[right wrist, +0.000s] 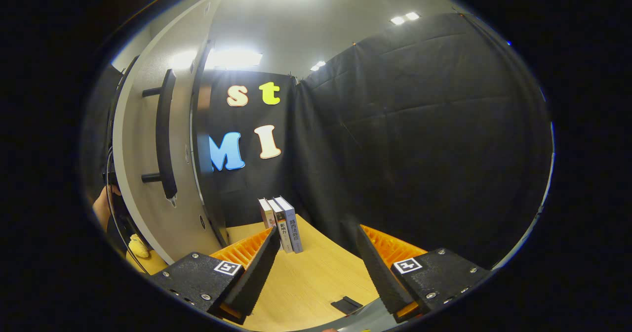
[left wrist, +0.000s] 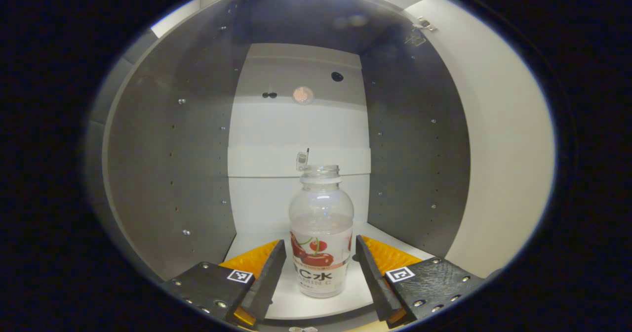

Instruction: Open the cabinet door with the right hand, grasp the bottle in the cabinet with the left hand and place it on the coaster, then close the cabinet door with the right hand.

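A clear plastic bottle (left wrist: 321, 233) with a cherry label and no cap stands upright on the white cabinet floor (left wrist: 256, 245), partly filled with clear liquid. My left gripper (left wrist: 321, 268) is open, its fingers on either side of the bottle's lower half with a gap on both sides. The cabinet door (left wrist: 498, 149) stands swung open at the right of the left gripper view. In the right gripper view my right gripper (right wrist: 316, 268) is open and holds nothing, above the wooden table (right wrist: 316, 277). The open door (right wrist: 148, 174) with its dark bar handle (right wrist: 164, 134) stands off to its left.
Grey side walls (left wrist: 173, 174) with peg holes close in the cabinet on both sides. Three books (right wrist: 281, 223) stand upright on the table by the booth wall. A small dark flat piece (right wrist: 345, 305) lies on the table near the right gripper. A hand (right wrist: 101, 206) shows behind the door.
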Demonstrator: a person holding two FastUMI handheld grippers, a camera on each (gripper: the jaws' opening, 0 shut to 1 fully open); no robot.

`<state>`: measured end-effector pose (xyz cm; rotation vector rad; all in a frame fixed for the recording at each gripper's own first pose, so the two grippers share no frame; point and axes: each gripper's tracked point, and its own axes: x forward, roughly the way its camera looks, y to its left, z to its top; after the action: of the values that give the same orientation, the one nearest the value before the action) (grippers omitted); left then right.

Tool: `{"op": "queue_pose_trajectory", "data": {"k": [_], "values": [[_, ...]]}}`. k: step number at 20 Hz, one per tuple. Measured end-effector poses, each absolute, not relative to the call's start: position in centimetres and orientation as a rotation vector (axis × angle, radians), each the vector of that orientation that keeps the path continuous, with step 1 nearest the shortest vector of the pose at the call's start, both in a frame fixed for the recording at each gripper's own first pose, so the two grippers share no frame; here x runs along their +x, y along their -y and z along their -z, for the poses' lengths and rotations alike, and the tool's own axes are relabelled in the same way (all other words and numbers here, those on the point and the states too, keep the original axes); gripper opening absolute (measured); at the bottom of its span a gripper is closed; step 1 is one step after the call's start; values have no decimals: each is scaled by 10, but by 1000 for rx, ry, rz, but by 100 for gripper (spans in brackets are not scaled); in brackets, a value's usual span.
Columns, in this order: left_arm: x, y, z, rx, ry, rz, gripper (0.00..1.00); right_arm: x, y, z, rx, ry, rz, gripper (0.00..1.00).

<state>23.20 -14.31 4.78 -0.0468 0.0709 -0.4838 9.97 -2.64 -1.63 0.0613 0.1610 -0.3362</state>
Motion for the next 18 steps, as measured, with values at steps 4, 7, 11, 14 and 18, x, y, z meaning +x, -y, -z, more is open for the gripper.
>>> {"op": "queue_pose_trajectory", "data": {"k": [4,7,11,14,18], "values": [[238,144,-43,-32,-75,477,77,102,25,16,41,-165,333,96],[235,141,-45,-33,-79,472,77,105,27,14,39,-163,323,96],[225,131,-56,-49,-53,474,71,111,28,13,59,-159,294,96],[209,120,-70,-49,-22,471,71,117,27,13,56,-160,264,96],[183,105,-88,-53,11,458,71,119,24,9,51,-158,215,96]]}}
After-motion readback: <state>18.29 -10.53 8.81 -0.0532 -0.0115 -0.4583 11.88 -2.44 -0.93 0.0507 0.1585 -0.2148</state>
